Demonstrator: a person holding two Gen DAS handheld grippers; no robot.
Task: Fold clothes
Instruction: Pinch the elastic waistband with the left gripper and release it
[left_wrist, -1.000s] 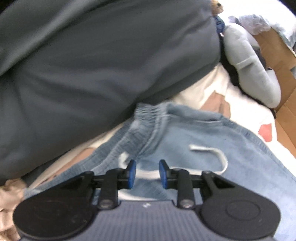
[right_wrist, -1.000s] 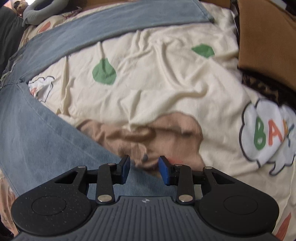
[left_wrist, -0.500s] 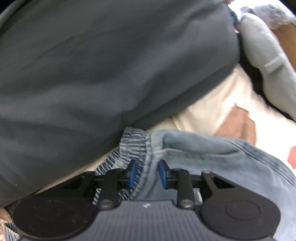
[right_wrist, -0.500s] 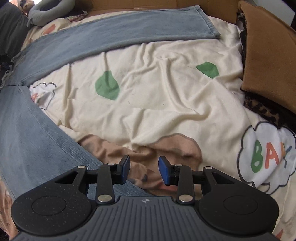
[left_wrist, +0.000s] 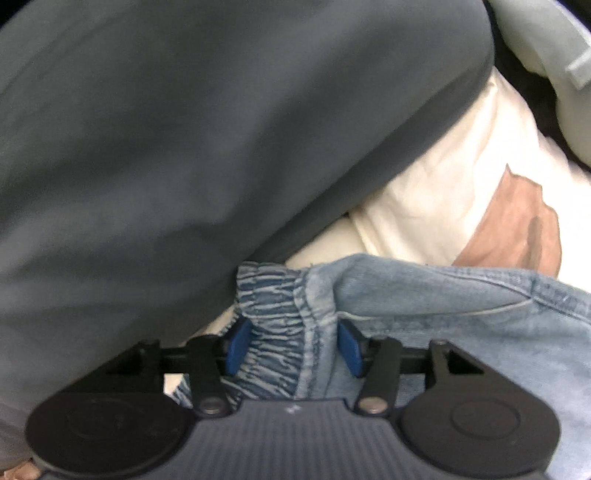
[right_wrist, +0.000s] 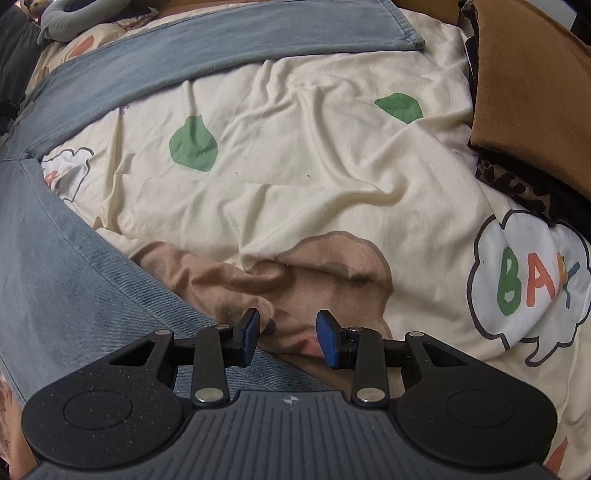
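Observation:
Light blue jeans lie spread on a cream printed bedsheet. In the left wrist view their gathered elastic waistband sits between the fingers of my left gripper. Its jaws are opening and the blue pads stand at either side of the bunched denim without squeezing it. In the right wrist view one trouser leg runs across the top and the other comes down the left. My right gripper hovers partly open over the sheet at that leg's edge, with nothing between its fingers.
A big dark grey mass of cloth fills the upper left of the left wrist view, touching the waistband. A light grey pillow lies at the far right. A brown cushion and leopard-print cloth border the sheet's right side.
My left gripper has come down from above the jeans' front to the waistband, and its jaws have widened around the elastic. The right gripper has barely moved.

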